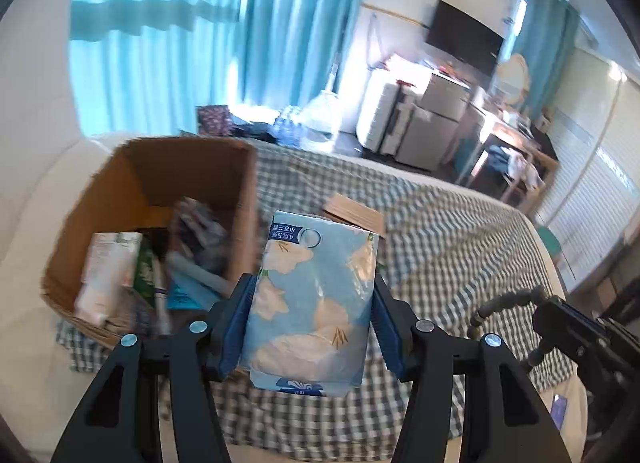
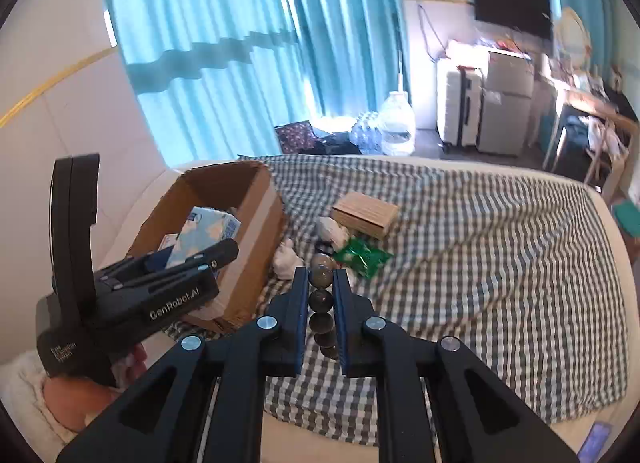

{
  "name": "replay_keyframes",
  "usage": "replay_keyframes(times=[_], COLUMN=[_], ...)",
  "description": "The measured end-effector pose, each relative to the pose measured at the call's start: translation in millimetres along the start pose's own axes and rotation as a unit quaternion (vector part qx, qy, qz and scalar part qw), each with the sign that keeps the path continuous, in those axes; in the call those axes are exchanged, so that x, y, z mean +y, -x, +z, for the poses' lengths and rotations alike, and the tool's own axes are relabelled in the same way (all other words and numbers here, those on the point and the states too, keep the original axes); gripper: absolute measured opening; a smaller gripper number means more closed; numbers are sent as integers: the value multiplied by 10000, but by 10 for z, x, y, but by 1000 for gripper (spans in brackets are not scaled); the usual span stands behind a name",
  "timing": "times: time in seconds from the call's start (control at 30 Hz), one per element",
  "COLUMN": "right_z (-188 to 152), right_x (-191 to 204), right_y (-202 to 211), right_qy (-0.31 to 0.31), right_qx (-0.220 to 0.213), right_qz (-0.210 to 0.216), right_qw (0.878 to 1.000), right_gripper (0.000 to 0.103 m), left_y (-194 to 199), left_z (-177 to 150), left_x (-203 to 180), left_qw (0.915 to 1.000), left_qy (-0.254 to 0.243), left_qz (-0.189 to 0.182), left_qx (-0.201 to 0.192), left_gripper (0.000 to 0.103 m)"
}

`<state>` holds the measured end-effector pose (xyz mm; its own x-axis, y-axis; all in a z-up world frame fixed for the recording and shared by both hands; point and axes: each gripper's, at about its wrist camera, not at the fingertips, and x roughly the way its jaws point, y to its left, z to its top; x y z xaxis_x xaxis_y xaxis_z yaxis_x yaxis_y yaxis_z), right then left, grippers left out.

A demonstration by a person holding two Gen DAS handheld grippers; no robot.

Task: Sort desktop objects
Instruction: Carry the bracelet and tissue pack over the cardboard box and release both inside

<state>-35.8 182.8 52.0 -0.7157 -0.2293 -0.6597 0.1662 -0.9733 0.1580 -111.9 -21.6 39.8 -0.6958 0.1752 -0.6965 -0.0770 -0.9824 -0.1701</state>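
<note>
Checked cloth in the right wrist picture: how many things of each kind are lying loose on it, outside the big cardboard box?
Small brown box: 1
Green packet: 1
White crumpled wads: 2
Total: 4

Teal curtains (image 2: 224, 43), wall television (image 2: 512, 7), water jug (image 2: 396, 123)

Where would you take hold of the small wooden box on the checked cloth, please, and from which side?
Take the wooden box across its two long side faces, coming down from above. It lies flat with its top clear, and the crumpled white paper and green packet crowd its near side, so a low approach there looks blocked.
</note>
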Motion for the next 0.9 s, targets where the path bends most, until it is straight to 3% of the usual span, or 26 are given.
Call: replay_keyframes(times=[0.23, 0.47, 0.57, 0.73, 0.9], right_z=[328, 555, 593, 576, 460], right_x=[676, 1239, 1419, 1647, 1658], right_y=[-251, -749, -1005, -1526, -1870], right_qy=[421, 725, 809, 1009, 1066], right_qx=[-69, 70, 172, 624, 893], right_qz=[516, 986, 1169, 1251, 1227], right_qw=[9978, 9925, 9897, 9850, 9827], right_gripper=[12, 11, 11, 11, 11], left_y=[206, 139, 60, -125, -306], left_z=[303, 419, 419, 389, 308], left_x=[688, 1322, 1535, 1890, 1965], left_qw=[9985, 9955, 9942, 9912, 9930], left_qy=[342, 631, 569, 997, 701], left_qz=[319, 609, 799, 829, 946], left_qx=[-292, -369, -438, -256, -121], left_gripper=[57, 57, 57, 57, 57])
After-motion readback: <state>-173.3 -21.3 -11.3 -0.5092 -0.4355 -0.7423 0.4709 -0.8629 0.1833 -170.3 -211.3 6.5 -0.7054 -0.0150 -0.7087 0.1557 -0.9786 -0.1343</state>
